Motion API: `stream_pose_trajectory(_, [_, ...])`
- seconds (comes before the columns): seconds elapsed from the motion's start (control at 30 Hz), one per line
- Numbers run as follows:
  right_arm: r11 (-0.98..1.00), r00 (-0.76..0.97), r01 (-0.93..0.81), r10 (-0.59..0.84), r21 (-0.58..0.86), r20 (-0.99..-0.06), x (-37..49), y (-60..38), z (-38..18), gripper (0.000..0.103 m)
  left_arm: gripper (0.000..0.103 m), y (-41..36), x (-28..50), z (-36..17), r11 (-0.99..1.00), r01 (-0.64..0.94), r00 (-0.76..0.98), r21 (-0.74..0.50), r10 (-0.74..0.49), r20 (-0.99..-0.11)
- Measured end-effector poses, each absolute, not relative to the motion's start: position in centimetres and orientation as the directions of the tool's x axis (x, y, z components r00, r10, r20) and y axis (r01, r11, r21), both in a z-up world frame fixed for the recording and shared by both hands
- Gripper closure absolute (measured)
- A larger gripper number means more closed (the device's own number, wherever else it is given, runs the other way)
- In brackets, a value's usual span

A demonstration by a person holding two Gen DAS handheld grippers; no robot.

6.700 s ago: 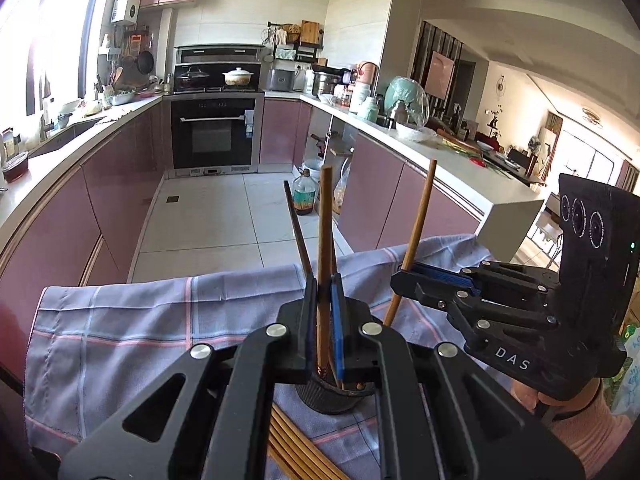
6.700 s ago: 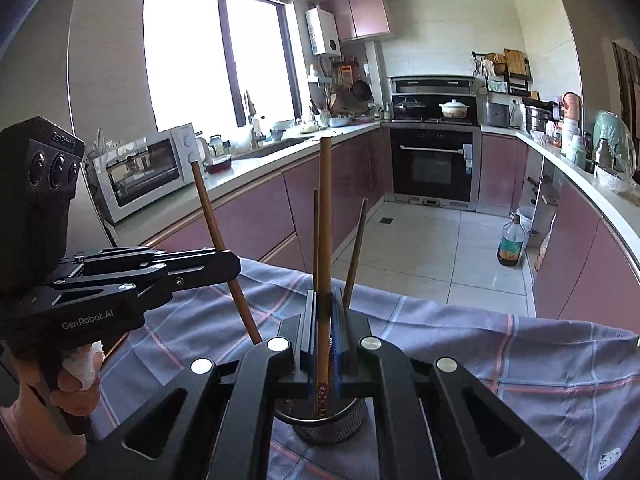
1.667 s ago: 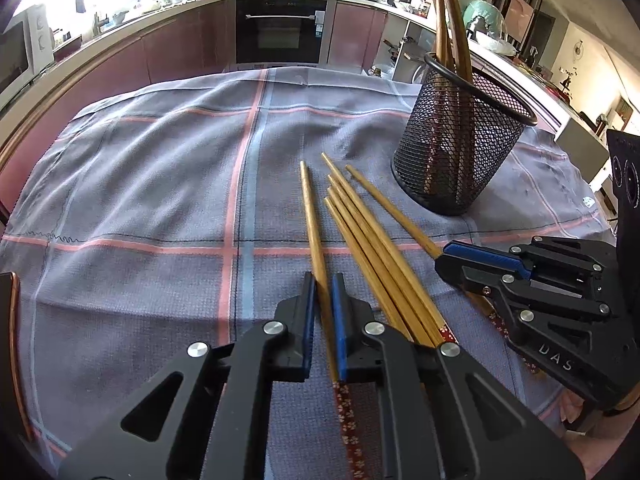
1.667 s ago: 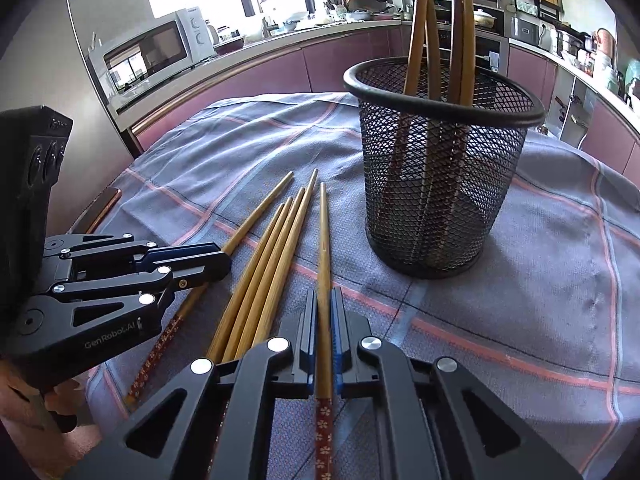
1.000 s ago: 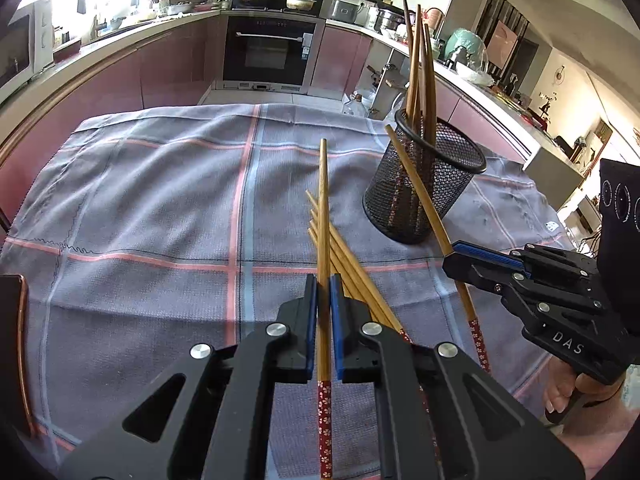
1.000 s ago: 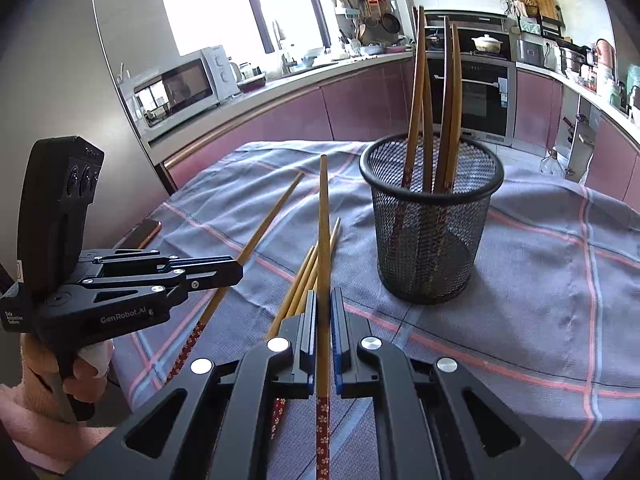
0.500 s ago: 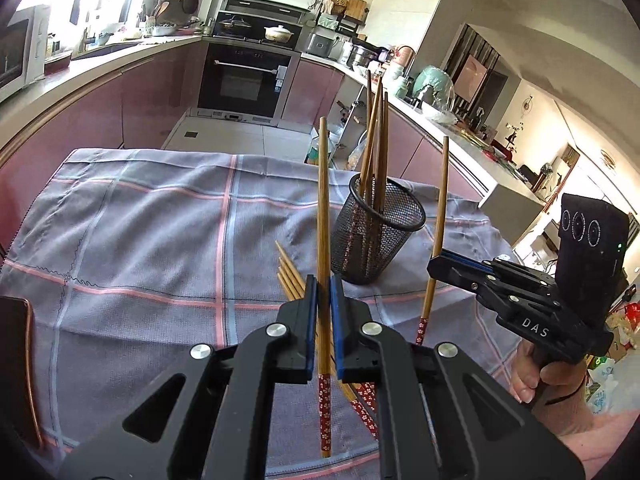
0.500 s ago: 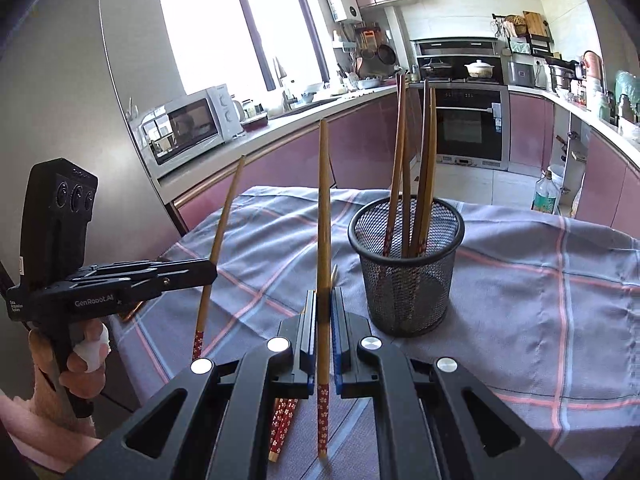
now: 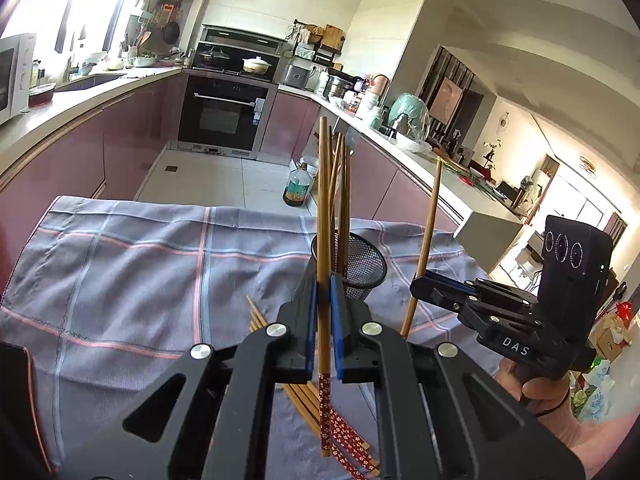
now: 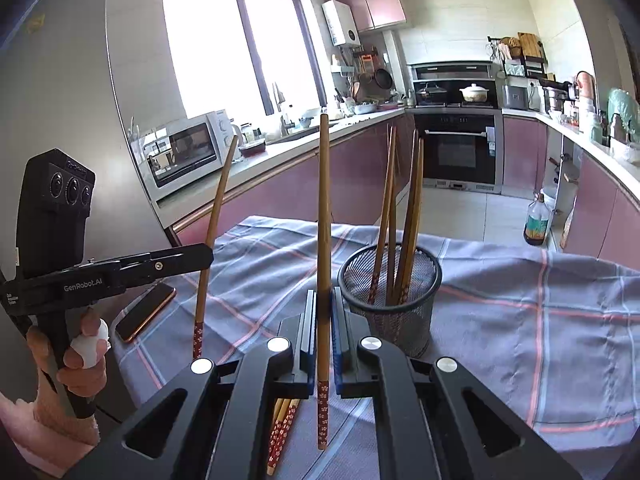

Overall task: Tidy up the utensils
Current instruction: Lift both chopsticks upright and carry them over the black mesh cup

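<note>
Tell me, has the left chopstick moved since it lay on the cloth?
Yes. The left chopstick has risen off the cloth and now stands upright above it.

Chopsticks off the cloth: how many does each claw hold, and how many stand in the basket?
Left claw: 1 chopstick
Right claw: 1 chopstick
Basket: 4 chopsticks
Total: 6

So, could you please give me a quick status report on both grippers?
Left gripper shut on a chopstick, right gripper shut on another chopstick. Both lifted near the mesh holder. More chopsticks on the cloth. Nothing blocking.
</note>
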State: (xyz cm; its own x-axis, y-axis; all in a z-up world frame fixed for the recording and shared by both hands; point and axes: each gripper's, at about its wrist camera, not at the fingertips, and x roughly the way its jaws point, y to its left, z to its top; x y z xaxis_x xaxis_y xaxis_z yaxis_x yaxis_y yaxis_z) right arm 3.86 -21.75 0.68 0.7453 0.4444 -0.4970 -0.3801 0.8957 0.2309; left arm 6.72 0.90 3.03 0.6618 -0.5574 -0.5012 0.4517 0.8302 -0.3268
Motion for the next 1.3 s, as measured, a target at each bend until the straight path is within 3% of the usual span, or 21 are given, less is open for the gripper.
stream_pose_trajectory(0.47, [0.909,0.801,-0.365,0.417,0.202,-0.43,4.6,-23.2,3.5,0.098,0.096,-1.7,9.6,7.2,0.803,0.493,0.698,-0.336,-0.595,-0.398])
stream_pose_trajectory(1.3, [0.93,0.86,-0.335,0.368,0.152,-0.355,8.4,-23.2,5.8,0.098,0.096,-6.9,15.4,9.8,0.835,0.48,0.771,-0.268,-0.548,-0.324])
